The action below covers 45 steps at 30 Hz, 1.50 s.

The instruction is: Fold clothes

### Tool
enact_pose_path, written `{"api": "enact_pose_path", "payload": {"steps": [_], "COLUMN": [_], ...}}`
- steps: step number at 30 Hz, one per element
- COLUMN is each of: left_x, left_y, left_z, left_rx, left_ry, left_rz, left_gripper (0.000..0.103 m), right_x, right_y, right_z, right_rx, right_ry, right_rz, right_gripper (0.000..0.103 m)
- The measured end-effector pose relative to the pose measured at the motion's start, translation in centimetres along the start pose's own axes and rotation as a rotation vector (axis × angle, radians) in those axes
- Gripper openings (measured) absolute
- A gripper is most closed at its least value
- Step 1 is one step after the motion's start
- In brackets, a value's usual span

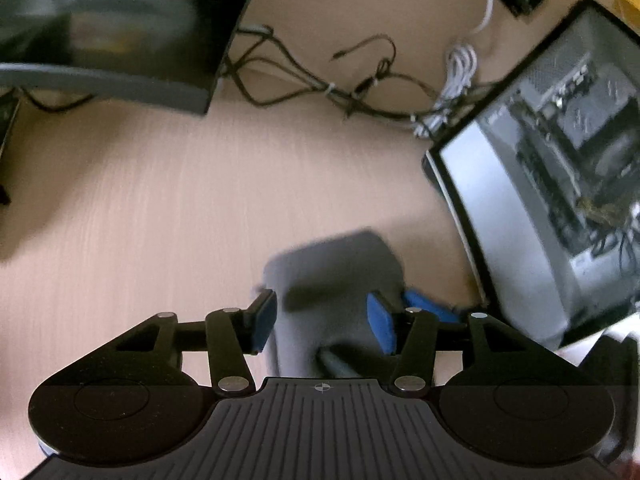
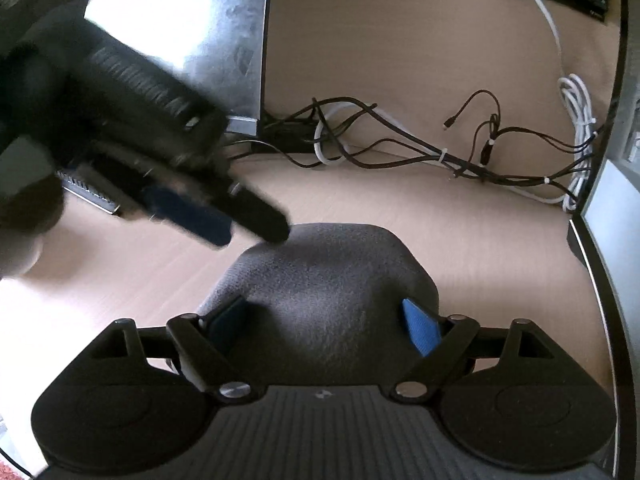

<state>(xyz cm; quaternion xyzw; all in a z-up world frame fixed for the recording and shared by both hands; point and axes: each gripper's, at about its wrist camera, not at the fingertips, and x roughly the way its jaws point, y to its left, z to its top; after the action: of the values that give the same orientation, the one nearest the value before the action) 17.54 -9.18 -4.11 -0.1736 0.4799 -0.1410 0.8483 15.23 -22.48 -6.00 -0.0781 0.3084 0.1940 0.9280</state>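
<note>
A folded grey cloth (image 2: 328, 280) lies on the light wooden table (image 2: 480, 248). In the right wrist view my right gripper (image 2: 326, 326) is open, its blue-padded fingers (image 2: 420, 330) on either side of the cloth's near end. My left gripper (image 2: 236, 220) comes in blurred from the upper left, its tips at the cloth's far left edge. In the left wrist view the left gripper (image 1: 322, 322) is open with the grey cloth (image 1: 336, 272) between and beyond its blue pads (image 1: 380, 322). A blue pad of the right gripper (image 1: 428, 306) shows just behind the cloth.
A tangle of black and white cables (image 2: 460, 156) runs across the back of the table. A computer case (image 1: 560, 184) with a clear side stands at the right. A dark monitor or box (image 1: 112, 40) stands at the back left.
</note>
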Motion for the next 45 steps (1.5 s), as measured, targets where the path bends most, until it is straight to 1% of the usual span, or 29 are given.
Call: {"api": "enact_pose_path", "payload": {"steps": [1, 2, 4, 6, 7, 8, 10, 13, 14, 15, 18, 19, 21, 22, 23, 25, 26, 28, 31, 32, 34, 35, 37, 39, 42, 43, 45], "left_x": [0.5, 1.1, 1.6, 1.8, 2.0, 2.3, 2.8, 2.3, 2.0, 1.8, 0.5, 0.1, -0.5, -0.7, -0.6, 0.0, 0.3, 0.5, 0.5, 0.5, 0.5, 0.4, 0.3, 0.3, 0.2, 0.2, 0.3], "left_y": [0.0, 0.1, 0.6, 0.8, 0.8, 0.7, 0.9, 1.0, 0.9, 1.0, 1.0, 0.7, 0.2, -0.1, -0.5, -0.8, -0.7, -0.3, 0.3, 0.6, 0.8, 0.9, 1.1, 1.3, 1.7, 1.9, 2.5], "left_z": [-0.3, -0.6, -0.7, -0.6, -0.6, -0.6, -0.7, -1.0, -0.9, -0.9, -0.9, -1.0, -1.4, -1.6, -1.8, -2.1, -2.3, -2.4, -2.5, -2.5, -2.5, -2.6, -2.6, -2.6, -2.7, -2.6, -2.5], "left_rx": [0.010, 0.009, -0.019, -0.018, -0.013, -0.010, -0.030, -0.032, -0.023, -0.022, -0.024, -0.014, 0.007, 0.020, 0.038, 0.074, 0.081, 0.075, 0.075, 0.072, 0.066, 0.063, 0.067, 0.062, 0.041, 0.030, -0.013], "left_ry": [0.012, 0.024, 0.027, 0.023, 0.023, 0.024, 0.031, 0.024, 0.018, 0.015, 0.001, -0.005, -0.013, -0.013, -0.012, -0.004, 0.002, 0.005, -0.002, -0.003, -0.003, -0.004, -0.005, -0.003, 0.003, 0.008, 0.027], "left_rz": [0.035, 0.054, 0.042, 0.039, 0.041, 0.044, 0.026, 0.025, 0.031, 0.034, 0.034, 0.031, 0.026, 0.025, 0.043, 0.108, 0.127, 0.133, 0.151, 0.155, 0.157, 0.157, 0.161, 0.156, 0.136, 0.125, 0.081], "left_gripper": [0.054, 0.060, 0.062, 0.063, 0.068, 0.073, 0.074, 0.073, 0.073, 0.073, 0.069, 0.068, 0.068, 0.068, 0.068, 0.071, 0.072, 0.074, 0.080, 0.081, 0.082, 0.083, 0.085, 0.086, 0.086, 0.085, 0.080], "right_x": [-0.3, -0.8, -2.3, -3.9, -4.3, -4.3, -3.7, -3.0, -3.2, -3.7, -5.5, -6.1, -6.5, -6.4, -5.9, -4.5, -3.6, -1.7, 1.2, 2.2, 3.6, 3.9, 3.1, 1.3, -1.7, -2.3, -2.7], "right_y": [0.1, 0.0, -0.2, -0.4, -0.4, -0.1, 0.9, 1.3, 1.0, 0.4, -2.5, -3.5, -5.6, -6.5, -7.3, -8.4, -8.9, -9.5, -9.0, -8.6, -7.4, -6.9, -6.6, -6.4, -6.0, -6.1, -6.6], "right_z": [0.0, 0.0, -0.4, -1.2, -1.4, -1.9, -3.2, -3.8, -3.7, -3.4, -2.1, -1.7, -1.1, -0.7, -0.3, 0.6, 1.0, 1.5, 1.8, 1.8, 1.3, 1.2, 1.3, 1.5, 1.1, 0.5, -1.0], "right_rx": [0.003, 0.012, 0.043, 0.071, 0.077, 0.064, 0.010, -0.030, -0.017, 0.015, 0.139, 0.179, 0.256, 0.284, 0.303, 0.346, 0.376, 0.443, 0.486, 0.470, 0.418, 0.394, 0.378, 0.366, 0.347, 0.368, 0.453], "right_ry": [-0.003, -0.005, -0.009, -0.010, 0.004, 0.022, 0.066, 0.080, 0.074, 0.061, 0.012, -0.006, -0.041, -0.056, -0.067, -0.072, -0.073, -0.063, -0.018, 0.010, 0.063, 0.069, 0.054, 0.023, -0.006, 0.000, 0.037], "right_rz": [-0.004, -0.003, 0.017, 0.045, 0.063, 0.060, 0.022, -0.013, -0.002, 0.027, 0.074, 0.079, 0.062, 0.041, 0.017, -0.019, -0.022, 0.015, 0.096, 0.096, 0.063, 0.048, 0.037, 0.041, 0.061, 0.073, 0.105], "right_gripper": [0.085, 0.085, 0.085, 0.085, 0.085, 0.085, 0.085, 0.085, 0.085, 0.085, 0.085, 0.085, 0.085, 0.079, 0.067, 0.054, 0.049, 0.044, 0.044, 0.045, 0.045, 0.045, 0.045, 0.049, 0.063, 0.069, 0.070]}}
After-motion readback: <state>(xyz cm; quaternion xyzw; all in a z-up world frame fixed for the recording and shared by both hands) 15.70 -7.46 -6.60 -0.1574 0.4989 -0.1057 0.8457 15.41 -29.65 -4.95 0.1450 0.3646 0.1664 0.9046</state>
